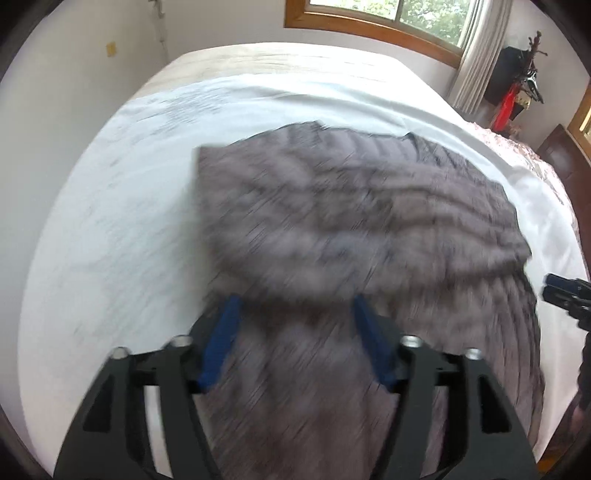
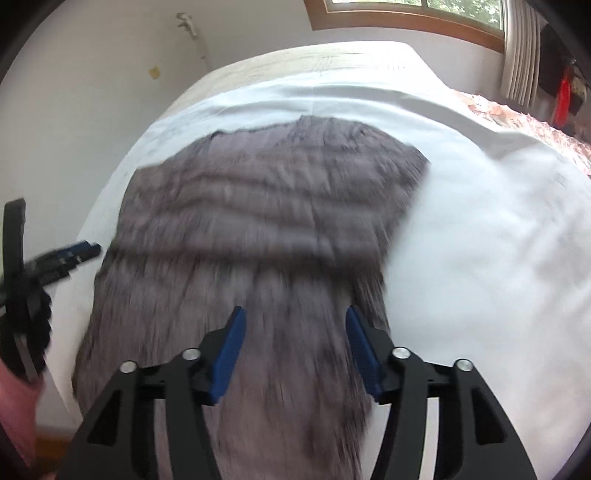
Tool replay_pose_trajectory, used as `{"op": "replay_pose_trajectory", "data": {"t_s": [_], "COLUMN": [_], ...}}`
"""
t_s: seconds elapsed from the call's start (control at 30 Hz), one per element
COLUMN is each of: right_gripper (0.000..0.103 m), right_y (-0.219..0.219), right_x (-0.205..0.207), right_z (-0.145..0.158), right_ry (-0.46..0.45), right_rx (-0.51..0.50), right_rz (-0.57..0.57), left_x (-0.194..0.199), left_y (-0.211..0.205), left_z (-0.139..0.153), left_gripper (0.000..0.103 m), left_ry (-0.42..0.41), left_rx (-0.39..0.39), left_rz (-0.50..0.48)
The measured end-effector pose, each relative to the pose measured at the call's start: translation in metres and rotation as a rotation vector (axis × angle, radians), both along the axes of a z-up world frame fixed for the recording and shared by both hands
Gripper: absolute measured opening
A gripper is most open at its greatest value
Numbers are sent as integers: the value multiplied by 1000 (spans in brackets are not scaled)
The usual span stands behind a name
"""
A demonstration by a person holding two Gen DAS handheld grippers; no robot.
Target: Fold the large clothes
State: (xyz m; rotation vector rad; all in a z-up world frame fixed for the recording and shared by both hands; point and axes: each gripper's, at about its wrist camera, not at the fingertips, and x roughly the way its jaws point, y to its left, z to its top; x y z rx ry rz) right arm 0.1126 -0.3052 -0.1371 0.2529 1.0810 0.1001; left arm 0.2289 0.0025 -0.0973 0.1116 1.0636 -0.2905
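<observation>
Covering most of both views, a white sheet (image 1: 110, 206) lies over a bed, with a beige strip (image 1: 258, 59) of bedding along its far edge below a pale wall (image 1: 74, 74) at upper left. A small yellow patch (image 1: 110, 49) sits on that wall. In the middle of each frame a grey quilted garment (image 1: 332, 206) lies on the sheet, its far part doubled over the near part; motion blur smears its ribs. At lower centre of the left wrist view the left gripper (image 1: 295, 306) hangs over the garment's near part, jaws spread apart with nothing between the blue pads. The right gripper (image 2: 293, 317) stands the same way at lower centre of its own view, released and empty above the cloth. Top right shows a wood-framed window (image 1: 388, 26) with a pale curtain (image 1: 476, 66) beside it, then a dark stand (image 1: 517, 81) with something red. A pink patterned cover (image 2: 524, 125) shows at the bed's right edge.
</observation>
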Motion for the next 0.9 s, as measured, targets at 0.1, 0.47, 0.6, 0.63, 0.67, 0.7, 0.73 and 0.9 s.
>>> {"op": "replay_pose_trajectory", "data": {"t_s": [0.1,0.47,0.6,0.63,0.67,0.7,0.73,0.9], "right_gripper": [68,69,69,69,69,69,69,59], "right_y": [-5,-1,4,5,6,8,8,10], "right_x": [-53,-152,-165,-166,-167,-168,-167,-168], "right_z": [-7,-43,-52,-53,-56,-59,-62,-67], "right_ry": [36,177,203,205,208,217,226,221], "right_rx": [34,93,84,90,98,95,89,77], "right_rz": [-17,-35,-34,-31,-27,-28,-29,-33], "left_x": [-37,-143,-156,-160,-161,-162,-164,-174], "left_y": [41,134,142,143,144,144,145,140], "left_z": [-5,-51,-66,-69,-70,-73,-73,-80], "left_gripper": [68,71,72,72,72,72,72,70], "left_ry": [38,237,273,276,279,288,292,309], "left_rx": [27,-32,-77,-92,-106,-126,-130,-137], "left_rz": [43,160,181,186,188,189,189,169]}}
